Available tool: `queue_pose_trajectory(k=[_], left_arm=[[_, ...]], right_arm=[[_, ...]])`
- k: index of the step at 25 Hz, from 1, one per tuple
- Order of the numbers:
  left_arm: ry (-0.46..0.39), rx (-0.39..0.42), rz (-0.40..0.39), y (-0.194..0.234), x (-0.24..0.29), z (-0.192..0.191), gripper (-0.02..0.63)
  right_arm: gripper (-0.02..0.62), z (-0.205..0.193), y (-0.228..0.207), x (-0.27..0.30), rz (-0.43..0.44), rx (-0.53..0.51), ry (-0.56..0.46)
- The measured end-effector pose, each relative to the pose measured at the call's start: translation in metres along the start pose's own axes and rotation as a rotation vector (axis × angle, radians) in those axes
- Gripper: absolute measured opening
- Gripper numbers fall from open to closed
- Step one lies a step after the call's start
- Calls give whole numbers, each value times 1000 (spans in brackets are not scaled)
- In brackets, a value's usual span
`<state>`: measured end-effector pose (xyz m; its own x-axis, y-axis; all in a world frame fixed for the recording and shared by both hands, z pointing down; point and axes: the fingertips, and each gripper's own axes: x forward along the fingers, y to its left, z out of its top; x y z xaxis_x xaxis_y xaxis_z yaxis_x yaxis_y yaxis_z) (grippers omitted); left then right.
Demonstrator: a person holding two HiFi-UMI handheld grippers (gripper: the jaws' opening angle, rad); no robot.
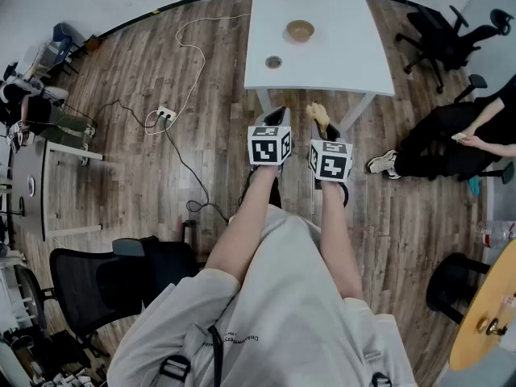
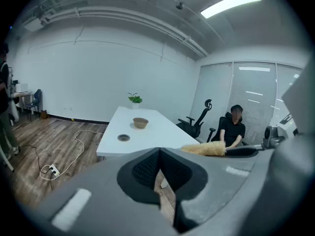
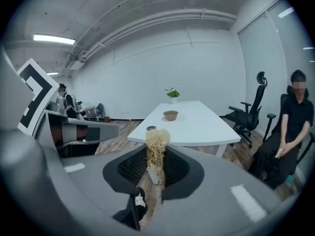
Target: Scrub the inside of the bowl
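The person wears a pale grey short-sleeved T-shirt [image 1: 282, 297] with small dark print, crossed by black straps [image 1: 216, 349] with buckles. The left gripper [image 2: 158, 154] and right gripper [image 3: 156, 151] are grey with black ribbed pads [image 2: 145, 168]. Each carries a white cube [image 1: 269, 145] with black square markers.

Bright even ceiling strip lighting [image 2: 231, 3], soft shadows, strong fisheye edge distortion, near jaws blurred
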<state>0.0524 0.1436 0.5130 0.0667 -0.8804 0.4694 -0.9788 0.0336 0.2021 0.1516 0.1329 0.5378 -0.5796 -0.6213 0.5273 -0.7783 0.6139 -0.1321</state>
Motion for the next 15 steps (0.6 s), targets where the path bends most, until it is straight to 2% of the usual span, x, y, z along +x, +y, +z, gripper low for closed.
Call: queue_pose_trajectory(k=[9,15], left_arm=[[15,-25,1,23,33,2,2],[32,-46,-9,40,71,17,2]], right_arm=[[103,13,-10,33,-13,-20,21],[104,23,-31,58,-39,-3,38]])
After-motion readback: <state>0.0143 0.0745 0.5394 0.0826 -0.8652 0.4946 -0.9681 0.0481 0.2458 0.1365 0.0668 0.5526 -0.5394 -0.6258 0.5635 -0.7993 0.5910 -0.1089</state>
